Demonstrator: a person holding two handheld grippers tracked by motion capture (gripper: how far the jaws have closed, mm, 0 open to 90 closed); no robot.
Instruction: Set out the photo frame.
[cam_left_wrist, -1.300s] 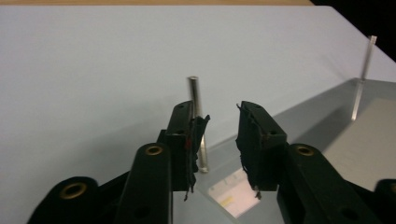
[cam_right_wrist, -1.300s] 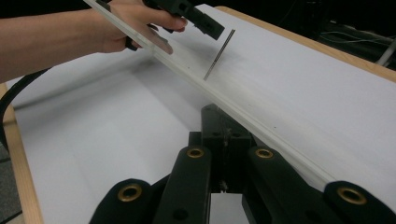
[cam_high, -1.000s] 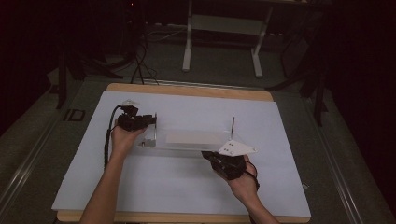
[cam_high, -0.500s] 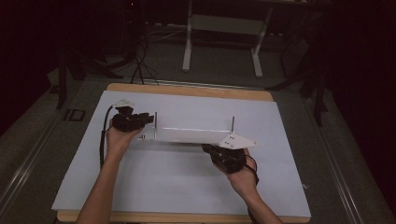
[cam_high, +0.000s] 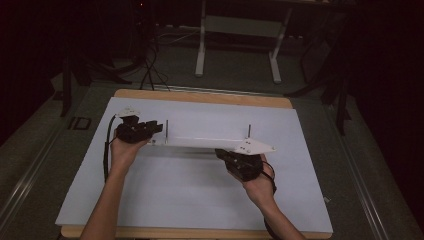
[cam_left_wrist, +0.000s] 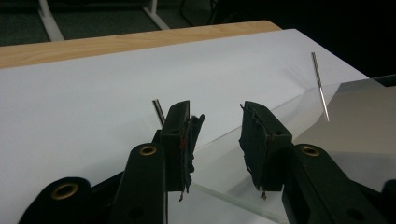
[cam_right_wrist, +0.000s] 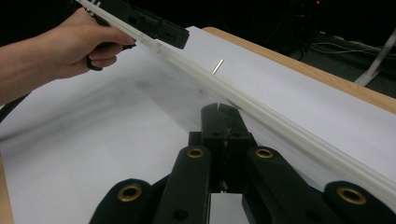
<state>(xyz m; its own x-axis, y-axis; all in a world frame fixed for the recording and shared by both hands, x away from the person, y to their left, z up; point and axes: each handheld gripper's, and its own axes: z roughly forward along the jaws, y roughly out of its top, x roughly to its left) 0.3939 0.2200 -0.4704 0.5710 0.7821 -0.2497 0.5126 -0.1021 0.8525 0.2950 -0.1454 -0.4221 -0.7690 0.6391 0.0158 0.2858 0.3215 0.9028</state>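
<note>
The clear plate (cam_high: 200, 143) is hanging just above the white sheet (cam_high: 190, 190). The right gripper (cam_right_wrist: 219, 108) is pinching its near edge, while the left gripper (cam_left_wrist: 215, 135), jaws just widening, is straddling its end without pressing.

Left gripper (cam_left_wrist: 215, 144): black jaws, worn pads, brass-ringed holes, black cable. Right gripper (cam_right_wrist: 220, 122): black, brass-ringed holes, pale three-cornered plate (cam_high: 255, 146) on top. Forearms bare; dark band at the right wrist.

Prob. lab: dark, cables (cam_high: 150, 65), bench legs (cam_high: 202, 50)
</note>
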